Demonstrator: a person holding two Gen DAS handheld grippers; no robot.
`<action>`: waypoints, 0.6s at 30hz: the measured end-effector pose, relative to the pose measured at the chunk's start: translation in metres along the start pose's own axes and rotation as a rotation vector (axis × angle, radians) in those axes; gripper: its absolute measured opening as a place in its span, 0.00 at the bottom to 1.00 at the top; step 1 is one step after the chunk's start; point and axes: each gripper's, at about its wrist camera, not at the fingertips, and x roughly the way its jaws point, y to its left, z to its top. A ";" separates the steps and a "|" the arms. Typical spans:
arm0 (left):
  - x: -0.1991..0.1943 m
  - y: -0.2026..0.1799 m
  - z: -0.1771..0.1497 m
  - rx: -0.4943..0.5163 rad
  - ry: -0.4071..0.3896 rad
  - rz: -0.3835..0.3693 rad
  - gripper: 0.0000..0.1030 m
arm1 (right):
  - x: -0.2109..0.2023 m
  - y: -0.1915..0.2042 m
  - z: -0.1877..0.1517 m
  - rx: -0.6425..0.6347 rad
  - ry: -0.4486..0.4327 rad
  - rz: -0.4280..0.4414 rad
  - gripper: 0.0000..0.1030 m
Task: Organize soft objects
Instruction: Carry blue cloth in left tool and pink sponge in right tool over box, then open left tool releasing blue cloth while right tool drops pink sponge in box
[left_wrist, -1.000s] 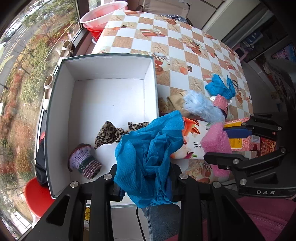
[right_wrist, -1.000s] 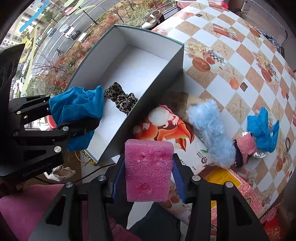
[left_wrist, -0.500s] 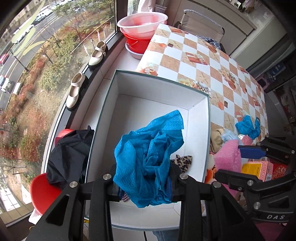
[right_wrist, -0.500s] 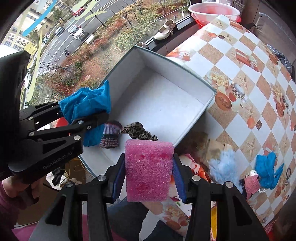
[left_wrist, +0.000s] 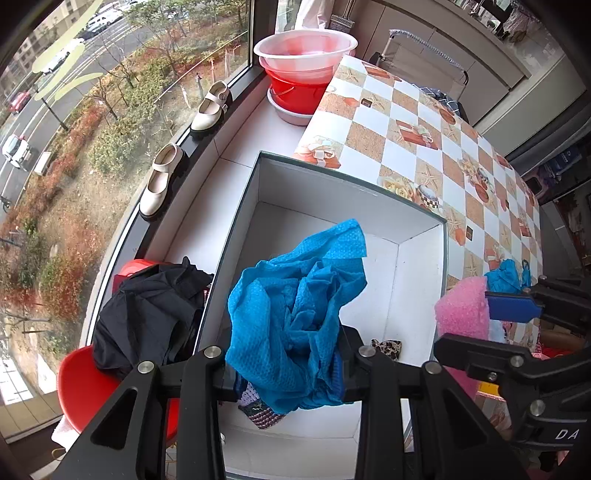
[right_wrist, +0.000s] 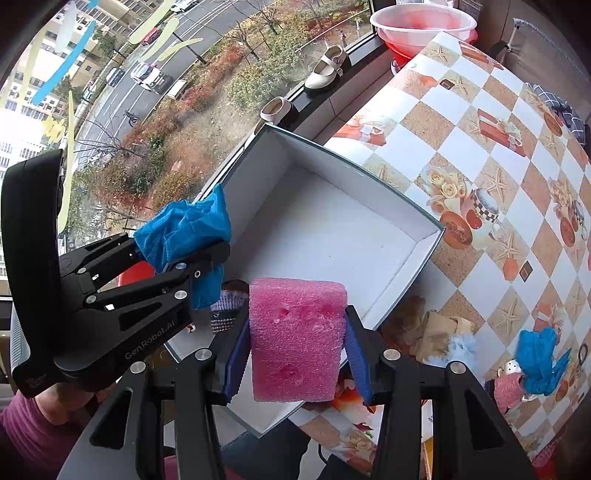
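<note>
My left gripper (left_wrist: 284, 365) is shut on a crumpled blue cloth (left_wrist: 295, 314) and hangs over the near end of the white box (left_wrist: 421, 295). Inside the box lie a leopard-print piece (left_wrist: 388, 347) and a purple knitted item (left_wrist: 264, 413), both partly hidden by the cloth. In the right wrist view my right gripper (right_wrist: 295, 350) is shut on a pink sponge (right_wrist: 295, 339) above the box's near corner (right_wrist: 325, 229), with the left gripper (right_wrist: 184, 251) just to its left. On the table lie another blue cloth (right_wrist: 539, 358), a light blue fluffy piece (right_wrist: 460, 350) and a beige item (right_wrist: 436, 332).
The box sits at the edge of a checked tablecloth (left_wrist: 424, 122). Stacked red and pink basins (left_wrist: 306, 70) stand at the far end. Two shoes (left_wrist: 210, 110) rest on the window sill. A black garment (left_wrist: 147, 314) lies on a red chair left of the box.
Both grippers have moved sideways toward the window with their loads. The sponge went from over the table beside the box to over the box's near corner.
</note>
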 end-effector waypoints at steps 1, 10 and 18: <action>0.001 0.000 0.000 -0.002 0.003 -0.002 0.35 | 0.001 0.000 0.001 0.003 0.002 0.002 0.47; 0.007 0.001 0.003 -0.010 0.017 -0.004 0.35 | 0.007 -0.007 0.007 0.030 0.001 0.018 0.47; 0.013 -0.001 0.008 0.001 0.007 0.045 0.68 | 0.012 -0.019 0.013 0.075 -0.005 0.040 0.47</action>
